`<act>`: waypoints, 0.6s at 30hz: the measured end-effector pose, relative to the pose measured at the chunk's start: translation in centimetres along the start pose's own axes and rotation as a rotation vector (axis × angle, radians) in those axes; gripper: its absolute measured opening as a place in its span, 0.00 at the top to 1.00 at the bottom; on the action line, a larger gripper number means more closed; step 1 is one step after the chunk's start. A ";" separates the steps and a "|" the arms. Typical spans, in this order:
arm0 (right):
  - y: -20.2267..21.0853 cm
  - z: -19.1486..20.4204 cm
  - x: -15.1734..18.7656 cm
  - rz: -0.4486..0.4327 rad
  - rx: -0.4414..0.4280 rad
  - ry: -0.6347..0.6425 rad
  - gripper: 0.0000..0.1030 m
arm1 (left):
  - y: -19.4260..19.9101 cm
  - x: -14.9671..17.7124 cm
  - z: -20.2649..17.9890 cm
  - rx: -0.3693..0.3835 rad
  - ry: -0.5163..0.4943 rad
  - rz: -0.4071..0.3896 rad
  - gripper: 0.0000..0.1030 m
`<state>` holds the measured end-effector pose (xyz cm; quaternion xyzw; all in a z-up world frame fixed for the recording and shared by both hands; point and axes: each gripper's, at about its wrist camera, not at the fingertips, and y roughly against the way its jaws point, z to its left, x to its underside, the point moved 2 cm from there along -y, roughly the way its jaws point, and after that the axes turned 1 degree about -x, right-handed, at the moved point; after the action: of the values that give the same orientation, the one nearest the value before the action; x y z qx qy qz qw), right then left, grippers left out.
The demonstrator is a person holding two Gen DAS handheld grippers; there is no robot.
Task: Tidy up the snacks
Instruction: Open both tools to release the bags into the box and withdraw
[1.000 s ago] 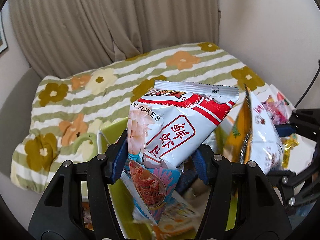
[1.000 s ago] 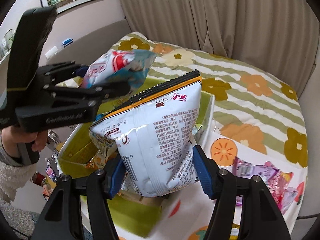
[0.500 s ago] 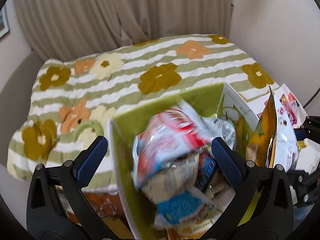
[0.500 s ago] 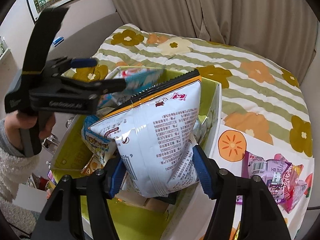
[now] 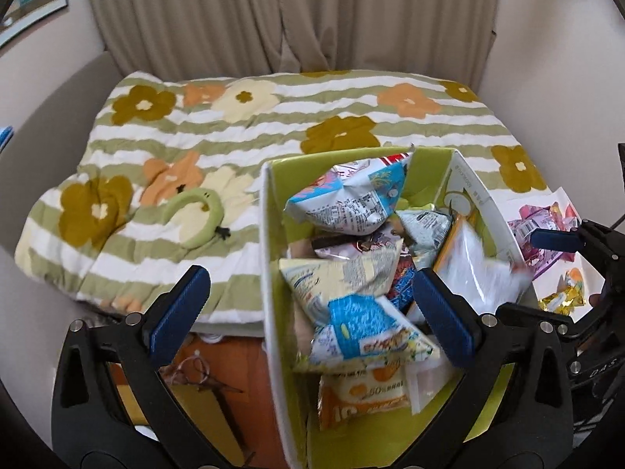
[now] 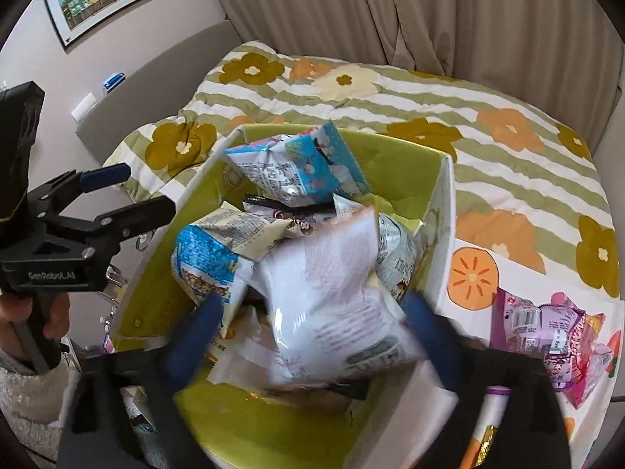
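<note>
A lime-green box (image 5: 273,273) (image 6: 410,164) stands on the bed, full of snack bags. The shrimp flakes bag (image 5: 351,199) (image 6: 300,168) lies on top at the box's far end. A white bag with an orange edge (image 5: 476,262) (image 6: 336,293) is blurred, lying loose among the bags at the box's right side. My left gripper (image 5: 308,305) is open and empty over the box's left wall. My right gripper (image 6: 308,332) is open, its blue pads either side of the white bag and apart from it.
A striped flowered quilt (image 5: 234,129) covers the bed behind the box. A green headband (image 5: 195,215) lies left of the box. Pink and purple snack packets (image 6: 547,332) (image 5: 547,226) lie on a white cloth with orange fruit prints to the right.
My left gripper opened and dropped the shrimp flakes bag into the box. My right gripper has just opened and let go of the white bag, which has dropped into the box.
</note>
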<state>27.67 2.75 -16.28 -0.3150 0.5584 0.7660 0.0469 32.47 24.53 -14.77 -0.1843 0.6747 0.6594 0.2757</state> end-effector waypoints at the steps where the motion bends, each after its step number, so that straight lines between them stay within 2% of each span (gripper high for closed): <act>1: 0.2 0.2 0.3 -0.020 -0.001 0.006 0.00 | 0.3 0.4 0.2 0.001 0.012 0.001 0.00; 10: 2.0 1.6 2.3 -0.062 -0.014 0.030 0.00 | 3.8 2.8 0.1 0.020 0.077 -0.022 0.00; 18: 6.4 2.6 3.6 -0.127 0.049 0.008 0.00 | 7.4 3.9 -1.7 0.062 0.066 -0.060 0.00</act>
<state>20.94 1.63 -12.47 -0.3518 0.5561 0.7463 0.1006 24.69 23.71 -11.35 -0.2174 0.6977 0.6232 0.2786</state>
